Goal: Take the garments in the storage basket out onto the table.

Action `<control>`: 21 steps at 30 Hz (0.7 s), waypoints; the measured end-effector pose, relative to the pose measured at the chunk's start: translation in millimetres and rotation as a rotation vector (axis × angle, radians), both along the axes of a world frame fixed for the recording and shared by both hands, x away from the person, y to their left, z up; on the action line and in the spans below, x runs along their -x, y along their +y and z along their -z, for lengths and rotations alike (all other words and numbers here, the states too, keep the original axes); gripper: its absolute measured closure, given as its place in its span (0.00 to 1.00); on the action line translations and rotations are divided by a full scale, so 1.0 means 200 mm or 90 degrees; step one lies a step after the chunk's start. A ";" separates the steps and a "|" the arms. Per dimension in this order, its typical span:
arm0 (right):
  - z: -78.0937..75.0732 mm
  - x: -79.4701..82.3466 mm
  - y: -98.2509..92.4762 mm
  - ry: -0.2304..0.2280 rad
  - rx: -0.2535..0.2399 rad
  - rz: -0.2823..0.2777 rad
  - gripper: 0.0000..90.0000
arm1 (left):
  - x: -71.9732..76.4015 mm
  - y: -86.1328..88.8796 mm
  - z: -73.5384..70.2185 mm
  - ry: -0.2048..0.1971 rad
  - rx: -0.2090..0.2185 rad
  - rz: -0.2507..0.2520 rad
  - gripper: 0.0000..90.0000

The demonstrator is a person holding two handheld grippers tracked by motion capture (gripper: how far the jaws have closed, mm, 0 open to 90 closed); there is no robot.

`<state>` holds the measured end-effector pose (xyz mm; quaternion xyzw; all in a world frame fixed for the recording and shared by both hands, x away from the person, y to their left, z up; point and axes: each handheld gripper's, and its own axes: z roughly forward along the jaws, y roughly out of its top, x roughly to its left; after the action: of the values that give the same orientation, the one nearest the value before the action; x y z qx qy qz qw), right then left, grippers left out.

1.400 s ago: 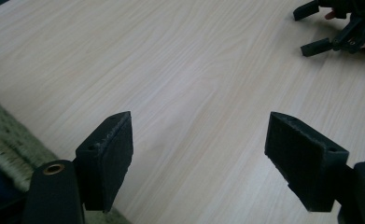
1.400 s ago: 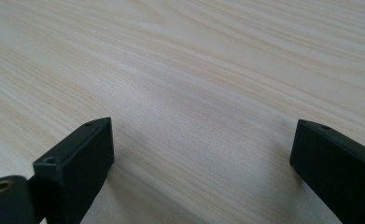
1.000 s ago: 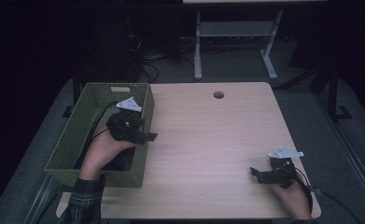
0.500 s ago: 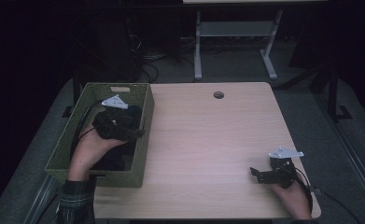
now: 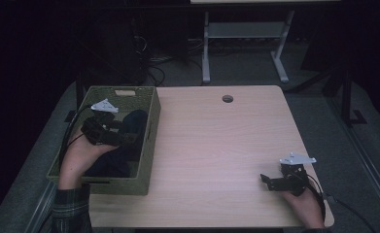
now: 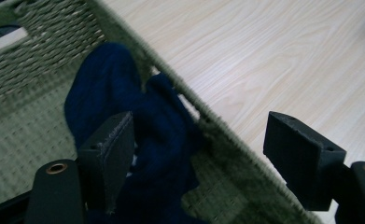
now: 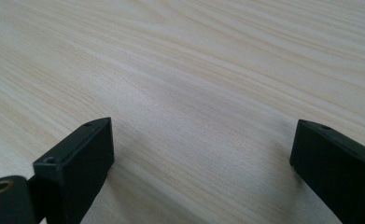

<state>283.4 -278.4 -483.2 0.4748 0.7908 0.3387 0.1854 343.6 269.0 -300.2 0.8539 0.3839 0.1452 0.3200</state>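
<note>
Now left gripper [image 6: 199, 154] gaping over navy cloth [image 6: 143, 140] in basket [image 5: 148, 141], right gripper [image 7: 199, 172] gaping near-right on table [image 5: 216, 145].

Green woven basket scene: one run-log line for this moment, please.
left gripper: open, over dark blue cloth in green woven basket | right gripper: open, over pale wooden table

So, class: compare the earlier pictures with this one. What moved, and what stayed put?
The left hand-held gripper moved from the green woven basket's table-side wall leftward, deeper into the basket, over the dark blue cloth; its jaws stay open, gripping nothing. The right hand-held gripper, basket and cloth stayed put.
</note>
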 end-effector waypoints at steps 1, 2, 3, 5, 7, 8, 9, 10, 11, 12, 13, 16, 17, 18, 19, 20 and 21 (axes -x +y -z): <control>0.00 0.00 0.00 0.000 0.000 0.000 0.06 | 0.00 0.01 0.00 0.001 -0.006 -0.004 0.27; 0.00 0.00 0.00 0.000 0.000 0.000 0.06 | 0.00 0.02 0.00 0.002 -0.009 -0.009 0.27; 0.00 0.00 0.00 0.000 0.000 0.000 0.06 | 0.00 0.03 0.01 0.004 -0.009 -0.009 0.27; 0.00 0.00 0.00 0.000 0.000 0.000 0.06 | 0.00 0.05 0.01 0.007 -0.009 -0.016 0.27; 0.00 0.00 0.00 0.000 0.000 0.000 0.06 | 0.00 0.06 0.02 0.009 -0.007 -0.024 0.27; 0.00 0.00 0.00 0.000 0.000 0.000 0.06 | 0.00 0.08 0.02 0.014 -0.012 -0.024 0.27; 0.00 0.00 0.00 0.000 0.000 0.000 0.06 | 0.00 0.08 0.03 0.015 -0.010 -0.028 0.27; 0.00 0.00 0.00 0.000 0.000 0.000 0.06 | 0.00 0.09 0.04 0.019 -0.013 -0.030 0.27; 0.00 0.00 0.00 0.000 0.000 0.000 0.06 | 0.00 0.09 0.04 0.019 -0.013 -0.030 0.27; 0.00 0.00 0.00 0.000 0.000 0.000 0.06 | -0.01 0.09 0.05 0.022 -0.015 -0.032 0.27; 0.00 0.00 0.00 0.000 0.000 0.000 0.06 | -0.02 0.09 0.07 0.029 -0.022 -0.032 0.27; 0.00 0.00 0.00 0.000 0.000 0.000 0.06 | -0.03 0.10 0.10 0.035 -0.028 -0.036 0.26; 0.00 0.00 0.00 0.000 0.000 0.000 0.06 | -0.04 0.10 0.13 0.046 -0.032 -0.040 0.25; 0.00 0.00 0.00 0.000 0.000 0.000 0.06 | -0.04 0.10 0.13 0.046 -0.032 -0.040 0.25; 0.00 0.00 0.00 0.000 0.000 0.000 0.06 | -0.05 0.10 0.14 0.050 -0.037 -0.039 0.25; 0.00 0.00 0.00 0.000 0.000 0.000 0.06 | -0.05 0.11 0.15 0.054 -0.039 -0.042 0.24; 0.00 0.00 0.00 0.000 0.000 0.000 0.06 | -0.06 0.11 0.17 0.057 -0.043 -0.044 0.24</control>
<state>283.4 -278.4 -483.2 0.4748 0.7909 0.3386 0.1852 354.9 290.5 -333.5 0.8560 0.4222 0.1307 0.2682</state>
